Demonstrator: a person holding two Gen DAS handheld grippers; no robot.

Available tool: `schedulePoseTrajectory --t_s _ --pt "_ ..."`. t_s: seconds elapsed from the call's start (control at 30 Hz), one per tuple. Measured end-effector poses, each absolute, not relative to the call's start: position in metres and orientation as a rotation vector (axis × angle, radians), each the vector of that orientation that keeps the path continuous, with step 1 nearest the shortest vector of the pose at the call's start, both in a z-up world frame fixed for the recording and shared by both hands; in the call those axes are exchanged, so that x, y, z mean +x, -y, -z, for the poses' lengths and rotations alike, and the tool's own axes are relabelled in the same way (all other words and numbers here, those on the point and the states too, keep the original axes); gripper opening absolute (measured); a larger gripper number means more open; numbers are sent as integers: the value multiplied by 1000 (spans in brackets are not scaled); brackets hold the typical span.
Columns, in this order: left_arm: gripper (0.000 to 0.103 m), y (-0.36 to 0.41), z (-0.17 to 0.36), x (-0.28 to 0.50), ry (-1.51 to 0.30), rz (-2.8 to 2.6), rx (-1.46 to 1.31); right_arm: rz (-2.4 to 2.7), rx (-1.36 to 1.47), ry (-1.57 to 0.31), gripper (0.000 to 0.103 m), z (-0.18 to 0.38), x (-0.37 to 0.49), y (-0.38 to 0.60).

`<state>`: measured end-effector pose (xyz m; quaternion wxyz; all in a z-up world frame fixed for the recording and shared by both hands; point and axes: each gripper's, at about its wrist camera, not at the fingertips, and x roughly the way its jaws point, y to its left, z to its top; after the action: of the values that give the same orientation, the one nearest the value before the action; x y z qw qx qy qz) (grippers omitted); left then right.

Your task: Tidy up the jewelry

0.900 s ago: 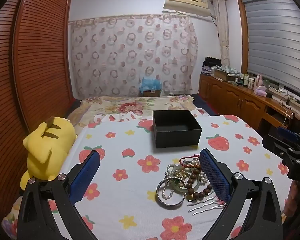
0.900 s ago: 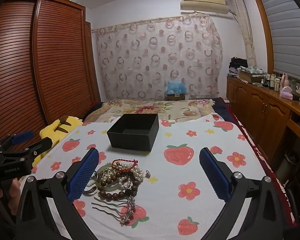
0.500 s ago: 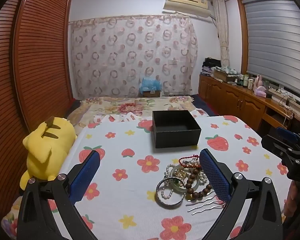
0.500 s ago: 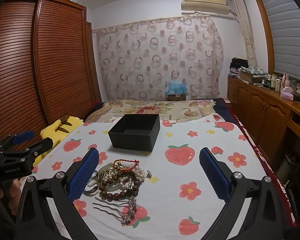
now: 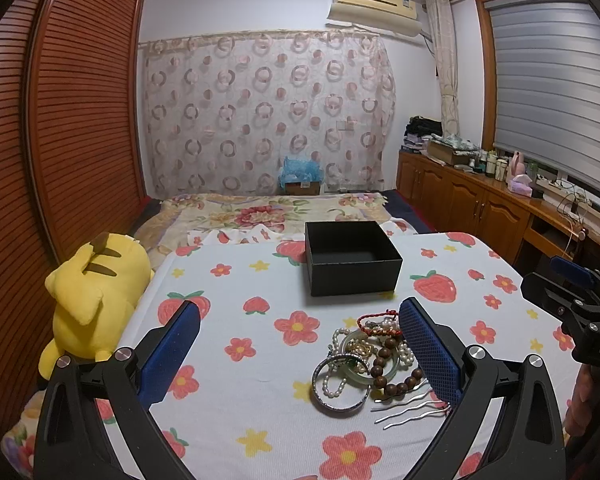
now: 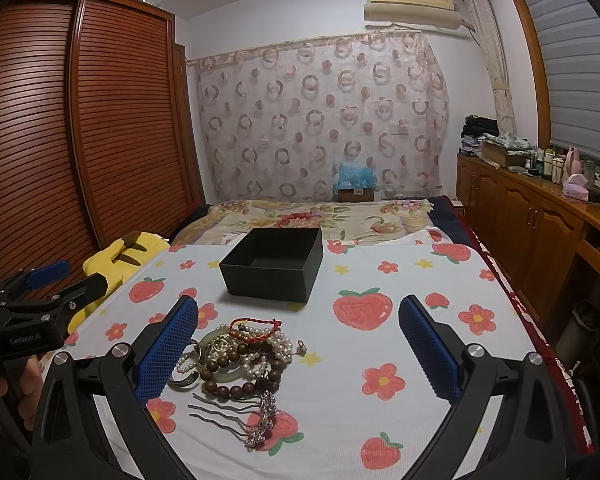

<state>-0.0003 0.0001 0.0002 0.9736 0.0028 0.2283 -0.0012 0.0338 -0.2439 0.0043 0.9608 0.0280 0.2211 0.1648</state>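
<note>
A heap of jewelry (image 5: 364, 356) (image 6: 236, 354) lies on the strawberry-print cloth: pearl strands, a brown bead bracelet (image 6: 236, 390), a red cord bracelet (image 6: 256, 326), a silver bangle (image 5: 340, 384) and a metal hair comb (image 6: 236, 416). Behind it stands an empty open black box (image 5: 352, 258) (image 6: 274, 266). My left gripper (image 5: 300, 354) hovers wide open, the heap just inside its right finger. My right gripper (image 6: 298, 354) is wide open too, the heap beside its left finger. Neither holds anything.
A yellow plush toy (image 5: 94, 300) lies at the cloth's left edge. A floral bedspread (image 5: 268, 210) stretches beyond the box. Slatted wardrobe doors (image 5: 80, 128) line the left; wooden cabinets (image 6: 540, 224) with bottles run along the right.
The right wrist view has drawn back and up slightly, so the heap and box sit a bit farther. The left gripper has hardly moved. Both stay open.
</note>
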Motion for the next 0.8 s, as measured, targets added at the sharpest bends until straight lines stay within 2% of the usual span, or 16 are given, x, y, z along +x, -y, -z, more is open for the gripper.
schedulePoseTrajectory --t_s 0.8 --pt "96 -1 -4 -1 -456 2 4 -336 57 -449 101 -5 34 244"
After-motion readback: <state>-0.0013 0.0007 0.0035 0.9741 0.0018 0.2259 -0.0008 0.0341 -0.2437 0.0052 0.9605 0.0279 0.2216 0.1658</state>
